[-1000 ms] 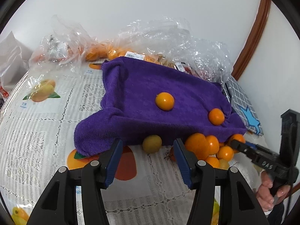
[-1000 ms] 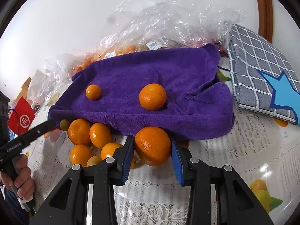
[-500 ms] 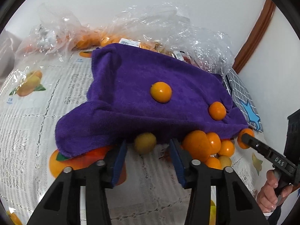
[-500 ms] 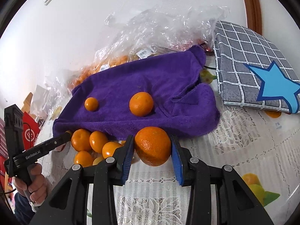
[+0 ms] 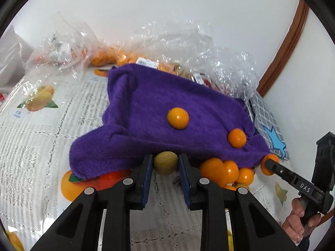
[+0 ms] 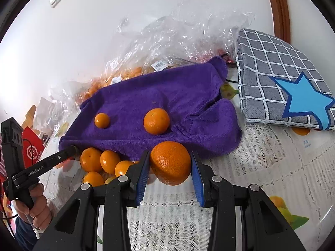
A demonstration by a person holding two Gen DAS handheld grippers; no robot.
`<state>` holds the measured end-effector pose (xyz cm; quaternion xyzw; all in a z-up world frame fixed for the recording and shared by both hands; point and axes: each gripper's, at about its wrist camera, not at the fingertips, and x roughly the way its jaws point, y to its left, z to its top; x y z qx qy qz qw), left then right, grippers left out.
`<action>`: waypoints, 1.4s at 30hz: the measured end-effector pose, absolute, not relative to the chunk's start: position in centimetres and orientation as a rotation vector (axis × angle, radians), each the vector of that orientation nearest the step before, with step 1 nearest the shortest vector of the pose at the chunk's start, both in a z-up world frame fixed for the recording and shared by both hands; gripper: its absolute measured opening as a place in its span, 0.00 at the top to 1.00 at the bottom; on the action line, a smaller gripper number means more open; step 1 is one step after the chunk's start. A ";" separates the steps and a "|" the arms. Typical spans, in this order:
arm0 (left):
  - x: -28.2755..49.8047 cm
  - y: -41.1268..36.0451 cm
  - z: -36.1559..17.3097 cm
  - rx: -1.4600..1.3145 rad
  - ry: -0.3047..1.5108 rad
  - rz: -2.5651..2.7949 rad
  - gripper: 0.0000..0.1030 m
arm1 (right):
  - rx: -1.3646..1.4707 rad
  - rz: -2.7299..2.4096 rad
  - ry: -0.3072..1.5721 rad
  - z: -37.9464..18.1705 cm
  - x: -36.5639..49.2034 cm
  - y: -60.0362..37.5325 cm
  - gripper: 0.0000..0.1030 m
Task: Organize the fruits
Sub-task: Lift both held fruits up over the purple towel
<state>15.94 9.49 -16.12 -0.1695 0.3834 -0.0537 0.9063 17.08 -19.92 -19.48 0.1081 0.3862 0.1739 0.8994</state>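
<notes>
A green fruit [image 5: 165,162] is sitting at the towel [image 5: 159,113] edge, w/ the left gripper [image 5: 164,163] fingers squeezing it. A big orange [image 6: 170,163] is being held tight by the right gripper [image 6: 170,165]. Two oranges are lying on the towel & more are piling up on the counter [image 6: 272,167].

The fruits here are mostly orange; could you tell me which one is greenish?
The small yellow-green fruit clamped in the left gripper at the purple towel's edge.
</notes>
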 end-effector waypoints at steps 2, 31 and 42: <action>15.6 9.6 -15.6 -0.346 0.764 -0.105 0.76 | 0.226 0.355 0.790 -19.4 17.0 -20.1 0.63; 19.9 10.4 -12.9 -0.376 0.704 -0.079 0.76 | 0.208 0.325 0.762 -17.4 19.2 -21.4 0.63; 21.2 11.1 -14.6 -0.383 0.714 -0.082 0.76 | 0.198 0.318 0.745 -17.5 23.4 -21.8 0.63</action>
